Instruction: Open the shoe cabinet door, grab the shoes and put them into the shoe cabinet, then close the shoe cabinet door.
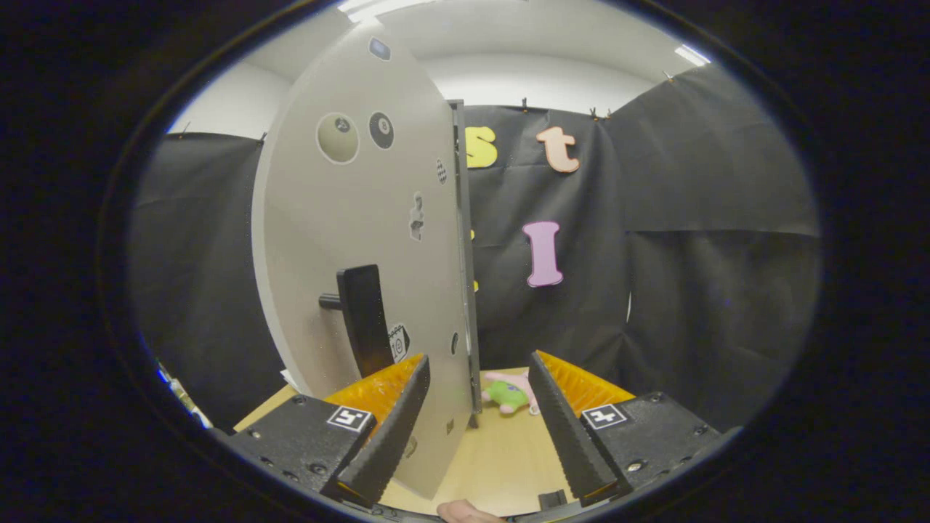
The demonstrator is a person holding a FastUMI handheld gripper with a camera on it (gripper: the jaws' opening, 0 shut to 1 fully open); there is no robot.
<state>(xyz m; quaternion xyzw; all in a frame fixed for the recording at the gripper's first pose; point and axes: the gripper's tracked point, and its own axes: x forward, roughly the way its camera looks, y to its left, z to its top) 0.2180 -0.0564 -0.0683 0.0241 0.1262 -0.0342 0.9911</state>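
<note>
Cabinet door (363, 240) with one handle (365, 319) stands beside the gripper (476, 428), jaws released.

1. A black billiard-ball sticker (381, 131) on the grey cabinet door (349, 232) carried the number 8.
2. A small calendar sticker (398, 343), low on the same door beside the dark handle (363, 319), showed the number 10.
3. The gripper (479, 363), its fingers spread apart, bore two square black-and-white coded markers (350, 418), one on each finger base; they held patterns, not readable words.
4. Other door stickers were too small to read.
</note>
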